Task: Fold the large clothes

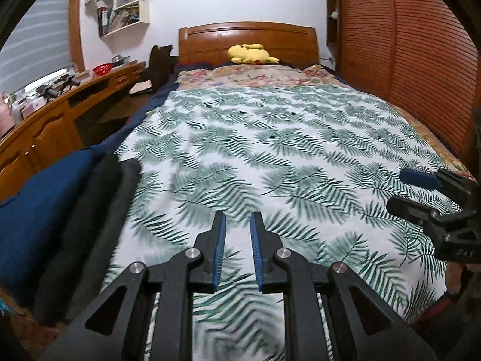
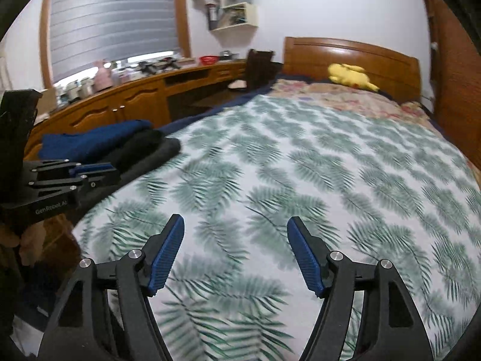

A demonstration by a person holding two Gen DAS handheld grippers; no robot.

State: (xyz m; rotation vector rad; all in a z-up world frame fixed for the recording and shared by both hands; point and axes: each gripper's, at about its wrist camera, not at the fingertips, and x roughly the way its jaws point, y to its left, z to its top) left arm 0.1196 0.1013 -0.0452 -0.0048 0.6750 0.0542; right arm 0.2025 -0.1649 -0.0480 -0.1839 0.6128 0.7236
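1. work surface: a bed covered by a fern-print sheet (image 1: 270, 150), lying flat with no garment spread on it.
2. task items: a stack of folded clothes (image 2: 120, 147) sits at the bed's left edge: a blue piece, then black, then dark grey nearest the sheet. in the left wrist view the same stack (image 1: 75, 210) lies just left of the fingers.
3. step in hand, as judged: either the stack is finished or the next large garment is to be fetched; none waiting unfolded is visible.
4. doing it well, as advice: bring a garment to the middle of the sheet, well apart from the stack, spread it flat, and pinch two matching corners so the fold line stays straight.
5. left gripper (image 1: 238, 225): jaws narrow, a slim gap between the blue pads, nothing between them; it hovers above the sheet, touching no cloth.
6. right gripper (image 2: 235, 231): jaws wide apart, nothing held, poised over the near part of the sheet; whether it touches cannot be told.
7. background: a yellow plush toy (image 1: 251, 54) rests by the wooden headboard (image 1: 246, 33), clear of the working area.
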